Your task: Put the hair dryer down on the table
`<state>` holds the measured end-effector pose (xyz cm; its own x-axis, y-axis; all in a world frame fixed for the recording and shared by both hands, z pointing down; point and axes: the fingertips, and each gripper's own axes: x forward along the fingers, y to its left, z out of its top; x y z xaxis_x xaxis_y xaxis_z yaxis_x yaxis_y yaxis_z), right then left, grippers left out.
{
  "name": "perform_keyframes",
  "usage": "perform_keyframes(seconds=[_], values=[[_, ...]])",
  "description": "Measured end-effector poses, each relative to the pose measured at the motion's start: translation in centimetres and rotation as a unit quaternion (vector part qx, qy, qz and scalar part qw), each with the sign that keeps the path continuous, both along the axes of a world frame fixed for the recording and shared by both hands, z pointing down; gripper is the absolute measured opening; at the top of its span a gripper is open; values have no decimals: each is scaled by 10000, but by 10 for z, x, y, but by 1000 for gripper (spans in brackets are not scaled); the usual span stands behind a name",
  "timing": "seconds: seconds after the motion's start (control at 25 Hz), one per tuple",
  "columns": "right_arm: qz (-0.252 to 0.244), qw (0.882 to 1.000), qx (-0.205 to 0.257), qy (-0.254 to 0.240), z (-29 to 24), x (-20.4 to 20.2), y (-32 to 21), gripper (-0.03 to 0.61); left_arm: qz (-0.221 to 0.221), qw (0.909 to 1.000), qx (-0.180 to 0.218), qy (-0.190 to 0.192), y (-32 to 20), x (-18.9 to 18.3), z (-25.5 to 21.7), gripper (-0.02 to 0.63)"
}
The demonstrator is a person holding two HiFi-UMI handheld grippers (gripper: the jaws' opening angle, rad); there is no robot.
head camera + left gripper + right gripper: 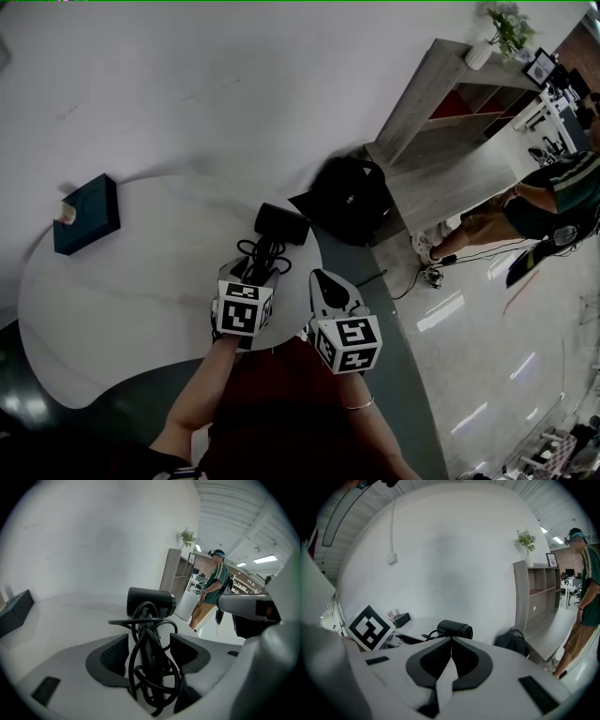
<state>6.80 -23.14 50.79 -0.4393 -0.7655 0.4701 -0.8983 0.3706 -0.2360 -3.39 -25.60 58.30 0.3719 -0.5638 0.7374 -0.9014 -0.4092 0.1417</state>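
The black hair dryer (281,225) lies on the white table (141,309) near its right edge, barrel pointing away from me. Its handle, wrapped in black cord, runs back between the jaws of my left gripper (258,272). In the left gripper view the barrel (151,603) sits beyond the jaws, and my left gripper (149,644) stands wide with table showing between the left pad and the cord, so it is open around the handle. My right gripper (326,281) hovers just right of it, empty. In the right gripper view its jaws (451,641) meet at the tips, shut, with the dryer (455,629) ahead.
A dark box (86,214) sits at the table's far left. A black backpack (352,197) lies on the floor past the table's right edge, by a grey shelf unit (450,103). A person (544,197) stands further right.
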Motion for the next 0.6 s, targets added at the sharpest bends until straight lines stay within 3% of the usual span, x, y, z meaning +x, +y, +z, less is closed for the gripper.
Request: perform_keyframes(seconds=[0.6], values=[[50,9999,154,-12,-12,-33,39,15,-11,9986,441,289,37,-30,-34,261]])
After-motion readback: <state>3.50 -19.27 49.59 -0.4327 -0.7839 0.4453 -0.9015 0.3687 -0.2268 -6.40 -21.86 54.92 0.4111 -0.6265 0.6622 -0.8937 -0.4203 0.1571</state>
